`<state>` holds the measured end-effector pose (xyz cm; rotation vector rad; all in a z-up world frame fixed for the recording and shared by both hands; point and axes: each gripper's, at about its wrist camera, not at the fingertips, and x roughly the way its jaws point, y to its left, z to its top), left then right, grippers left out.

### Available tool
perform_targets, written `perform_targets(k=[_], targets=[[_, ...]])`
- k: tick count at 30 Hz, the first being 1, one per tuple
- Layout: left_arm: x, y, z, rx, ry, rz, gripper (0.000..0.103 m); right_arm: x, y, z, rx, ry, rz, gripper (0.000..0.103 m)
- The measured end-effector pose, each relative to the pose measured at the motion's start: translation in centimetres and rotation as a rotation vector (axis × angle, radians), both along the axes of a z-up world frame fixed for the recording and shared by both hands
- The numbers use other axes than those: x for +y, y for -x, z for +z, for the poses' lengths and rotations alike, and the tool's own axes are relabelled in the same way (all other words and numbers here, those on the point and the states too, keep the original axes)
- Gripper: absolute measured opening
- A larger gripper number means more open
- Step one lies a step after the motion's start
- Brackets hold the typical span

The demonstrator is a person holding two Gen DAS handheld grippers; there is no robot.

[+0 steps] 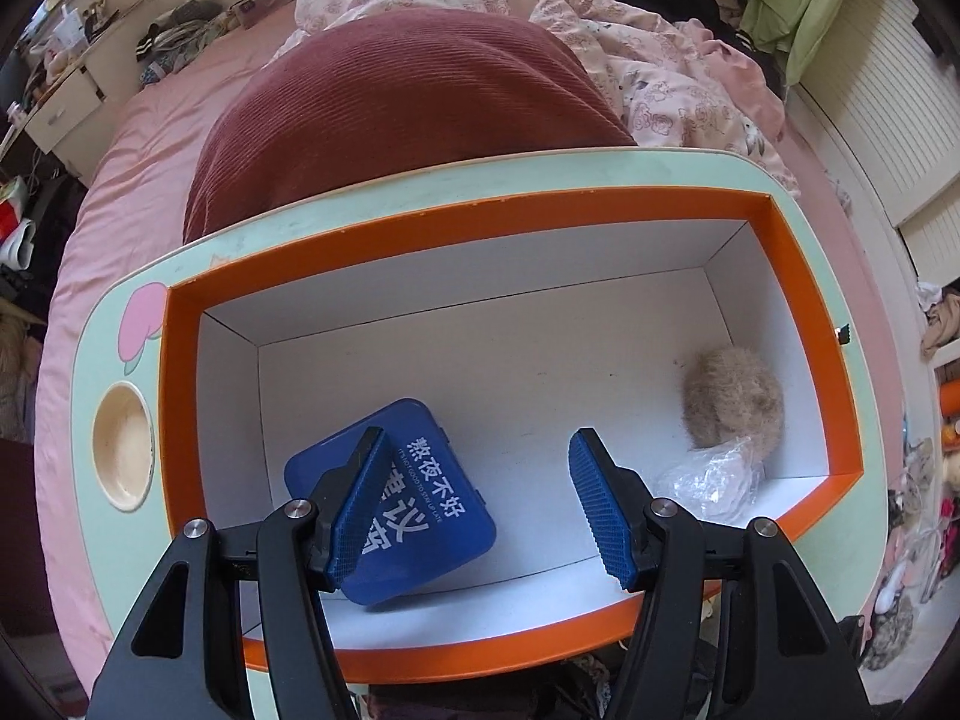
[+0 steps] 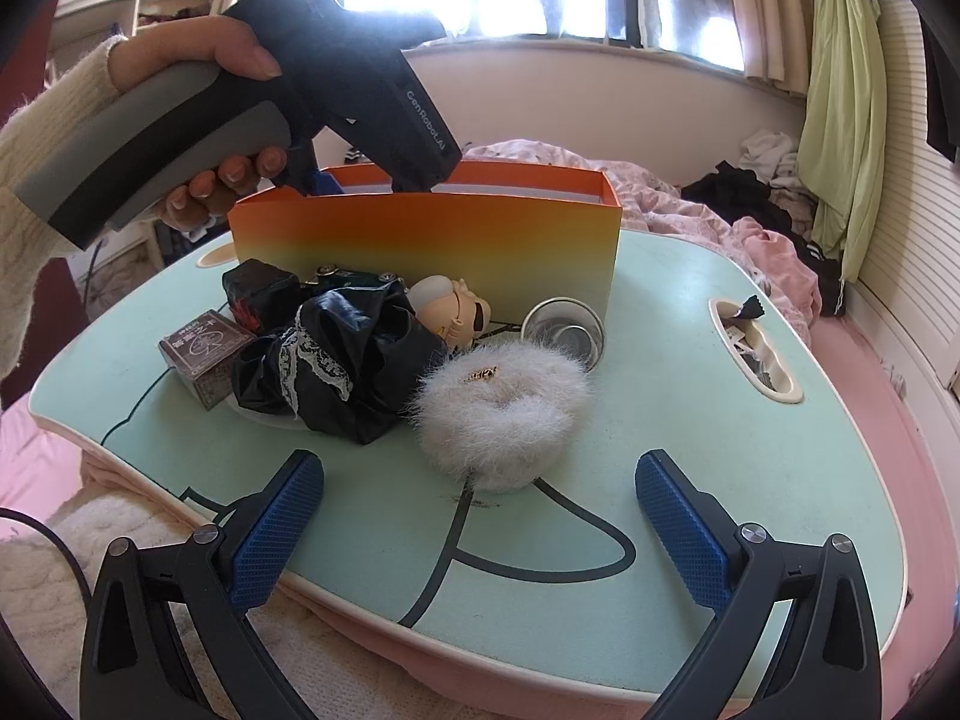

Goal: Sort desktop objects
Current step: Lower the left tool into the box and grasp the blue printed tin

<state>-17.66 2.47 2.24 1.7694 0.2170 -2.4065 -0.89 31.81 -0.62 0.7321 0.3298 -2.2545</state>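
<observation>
On the mint tray (image 2: 690, 372) laid across the bed, an orange box (image 2: 432, 240) stood at the far edge, open at the top, white inside. The left gripper (image 1: 474, 498) pointed steeply down into it, jaws parted, gripping nothing. A blue case (image 1: 420, 516) with white lettering lay on the box floor under the left finger, in the near left corner; I could not tell whether the pad touched it. A tan puff (image 1: 735, 399) sat toward the right wall of the box, with a crumpled clear wrapper (image 1: 711, 480) touching it on the near side.

From the other side, a hand (image 2: 198, 114) in a cream fuzzy sleeve held that gripper's grey handle, its black body dipping over the box's left end.

The right gripper (image 2: 480, 516) hung low over the near edge of the tray, jaws spread wide and empty. Just beyond its fingers sat a white fur scrunchie (image 2: 498, 420) with a small gold tag on top. To its left, touching it, lay a black scrunchie (image 2: 342, 360) trimmed with lace. Farther left was a small dark carton (image 2: 204, 354), with a black packet (image 2: 258, 294) behind it. A pale figurine (image 2: 456, 306) and a metal cup (image 2: 564, 327) lay on their sides against the box's front wall. A slot (image 2: 756, 354) near the tray's right edge held scraps I couldn't make out.
</observation>
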Motion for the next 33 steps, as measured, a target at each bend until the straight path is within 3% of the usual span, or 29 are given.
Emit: perform_targets(k=[6,10,13,15,18,23,27,33], targets=[[0.8,0.4,0.1,0.004,-0.001,-0.003,0.062,0.0,0.0,0.0,0.0,0.0,0.0,0.103],[-0.6,0.0,0.4,-0.009,-0.012,0.049,0.062,0.0,0.0,0.0,0.0,0.0,0.0,0.103],[-2.4,-0.5,0.8,-0.027,-0.035,0.105,0.063,0.0,0.0,0.0,0.0,0.001,0.0,0.103],[-3.2,-0.2,0.1,-0.088,-0.067,0.126,0.067,0.0,0.0,-0.1,0.001,0.001,0.0,0.103],[-2.7,0.8,-0.6,-0.111,-0.051,0.107,0.081,-0.2,0.0,0.2,0.004,0.0,0.0,0.103],[0.3,1.7,-0.9,-0.11,0.043,0.038,0.083,-0.3,-0.1,0.4,0.004,0.002,0.0,0.103],[1.3,1.7,-0.6,-0.085,0.024,-0.044,0.083,-0.3,-0.1,0.3,0.003,0.002,0.0,0.103],[-1.5,1.3,1.4,-0.031,-0.072,0.015,0.083,-0.3,-0.1,0.4,0.003,0.002,0.0,0.103]])
